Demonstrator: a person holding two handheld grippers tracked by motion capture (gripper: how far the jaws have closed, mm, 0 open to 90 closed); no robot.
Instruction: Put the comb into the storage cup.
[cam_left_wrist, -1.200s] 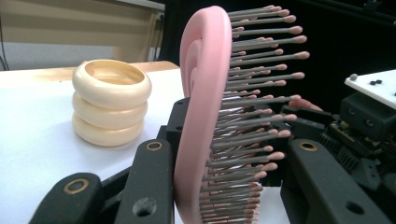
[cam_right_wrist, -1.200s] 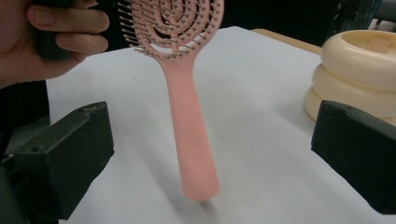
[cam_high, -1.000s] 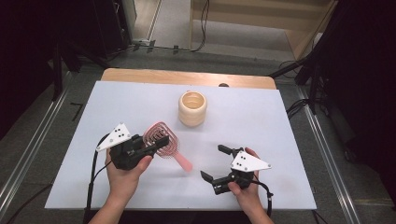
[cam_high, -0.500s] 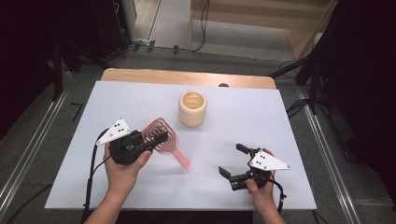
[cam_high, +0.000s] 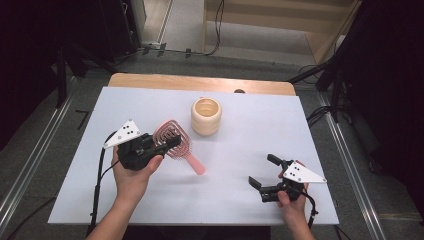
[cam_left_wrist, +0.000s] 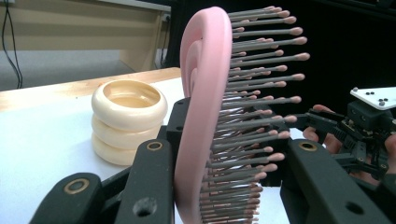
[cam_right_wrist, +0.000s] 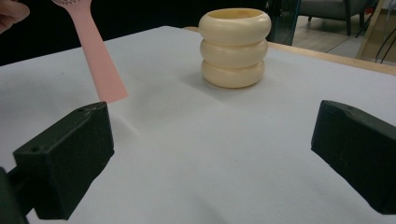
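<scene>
The left gripper (cam_high: 167, 141) is clamped on the head of the pink hairbrush (cam_high: 173, 141), one jaw on the back and one against the bristles; the brush head stands on edge in the grip, with its handle slanting down toward the white tabletop (cam_high: 260, 125). That hand has hardly stirred over the last second. The right gripper (cam_high: 262, 171) has drawn away toward the near right corner, and its jaws stand wide with nothing between them, well apart from the brush. The cream ribbed cup (cam_high: 206, 116) sits untouched beyond both, just behind the brush. To my eye the handover is finished: the brush now rests with the left hand alone, likely bound for the cup
</scene>
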